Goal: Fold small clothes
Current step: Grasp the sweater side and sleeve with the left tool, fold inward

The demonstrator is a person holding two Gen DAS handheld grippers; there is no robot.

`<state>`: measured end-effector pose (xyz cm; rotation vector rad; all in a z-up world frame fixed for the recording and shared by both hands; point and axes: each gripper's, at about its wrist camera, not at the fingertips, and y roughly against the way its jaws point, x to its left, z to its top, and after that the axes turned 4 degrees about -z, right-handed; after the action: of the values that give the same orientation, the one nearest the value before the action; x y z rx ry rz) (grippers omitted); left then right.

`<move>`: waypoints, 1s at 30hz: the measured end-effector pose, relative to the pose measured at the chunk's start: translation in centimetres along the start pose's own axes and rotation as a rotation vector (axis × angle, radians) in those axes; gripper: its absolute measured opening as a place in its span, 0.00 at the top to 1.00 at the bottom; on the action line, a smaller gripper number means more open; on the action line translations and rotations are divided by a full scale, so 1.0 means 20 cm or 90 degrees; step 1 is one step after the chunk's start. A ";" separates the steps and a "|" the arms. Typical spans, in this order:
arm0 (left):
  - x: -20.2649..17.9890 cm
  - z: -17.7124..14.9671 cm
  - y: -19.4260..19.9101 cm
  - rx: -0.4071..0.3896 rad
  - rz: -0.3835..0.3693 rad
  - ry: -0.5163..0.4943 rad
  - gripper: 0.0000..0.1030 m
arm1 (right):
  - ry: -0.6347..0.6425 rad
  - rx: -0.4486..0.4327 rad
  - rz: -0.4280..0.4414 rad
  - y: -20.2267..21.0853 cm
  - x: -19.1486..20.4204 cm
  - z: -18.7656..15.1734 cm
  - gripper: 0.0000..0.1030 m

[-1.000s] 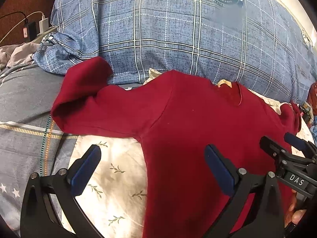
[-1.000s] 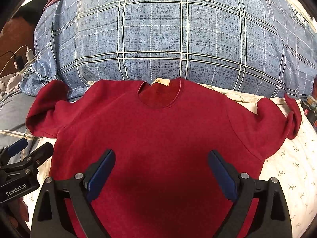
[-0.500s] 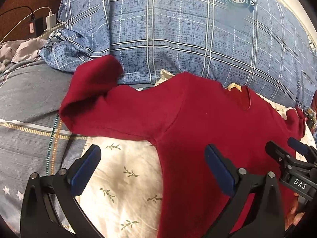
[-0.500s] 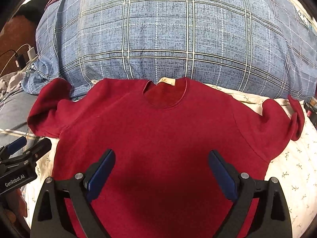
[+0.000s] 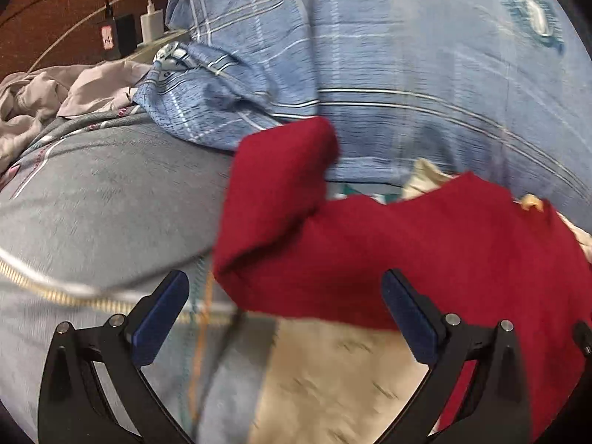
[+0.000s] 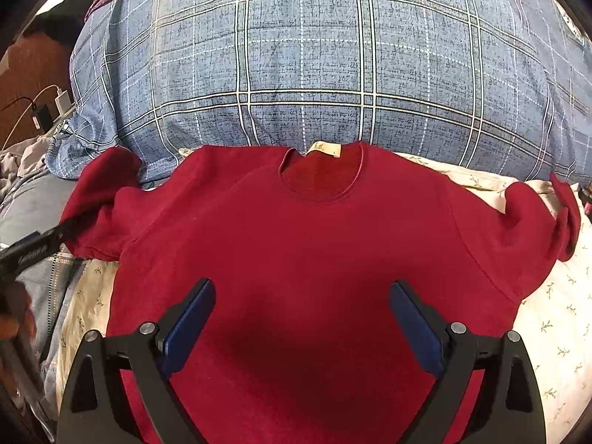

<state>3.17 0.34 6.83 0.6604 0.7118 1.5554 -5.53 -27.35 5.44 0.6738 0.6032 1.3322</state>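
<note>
A dark red short-sleeved top [image 6: 318, 244] lies flat, front up, collar toward the pillow, on a floral cloth. Its left sleeve [image 5: 281, 222] is crumpled and folded up against the pillow; it also shows in the right wrist view [image 6: 100, 203]. The right sleeve [image 6: 540, 222] is bunched at its end. My left gripper [image 5: 285, 318] is open and empty, just short of the left sleeve's lower edge. It also shows in the right wrist view [image 6: 33, 251] beside that sleeve. My right gripper [image 6: 301, 318] is open and empty above the top's lower chest.
A large blue plaid pillow [image 6: 333, 74] lies right behind the collar. The floral cloth [image 6: 555, 318] sits on a grey bedspread [image 5: 92, 203]. Crumpled pale clothes [image 5: 44, 100] and chargers with cables [image 5: 129, 33] lie at the far left.
My left gripper has swung left and forward, from over the top's left side to the left sleeve; the view is blurred by motion. My right gripper has stayed almost still.
</note>
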 end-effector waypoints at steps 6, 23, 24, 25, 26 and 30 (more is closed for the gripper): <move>0.03 0.09 -0.22 0.035 0.021 -0.027 0.18 | -0.003 0.013 0.000 -0.03 -0.01 0.01 0.07; -0.20 0.43 0.37 -0.021 -0.321 -0.006 0.95 | -0.083 -0.019 -0.005 0.16 -0.29 0.22 0.07; -0.26 0.44 0.41 -0.024 -0.359 -0.008 0.95 | -0.089 -0.025 -0.010 0.18 -0.32 0.22 0.07; -0.33 0.45 0.44 -0.021 -0.392 -0.010 0.95 | -0.093 -0.028 -0.013 0.19 -0.35 0.22 0.07; -0.37 0.43 0.46 -0.019 -0.414 -0.014 0.95 | -0.098 -0.032 -0.015 0.20 -0.37 0.22 0.07; -0.62 0.21 0.40 0.014 -0.447 -0.077 0.45 | -0.128 -0.039 -0.033 0.22 -0.49 0.20 0.07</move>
<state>2.37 -12.28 15.61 0.4442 0.7628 0.8556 -6.87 -36.89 11.64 0.7262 0.4134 1.2130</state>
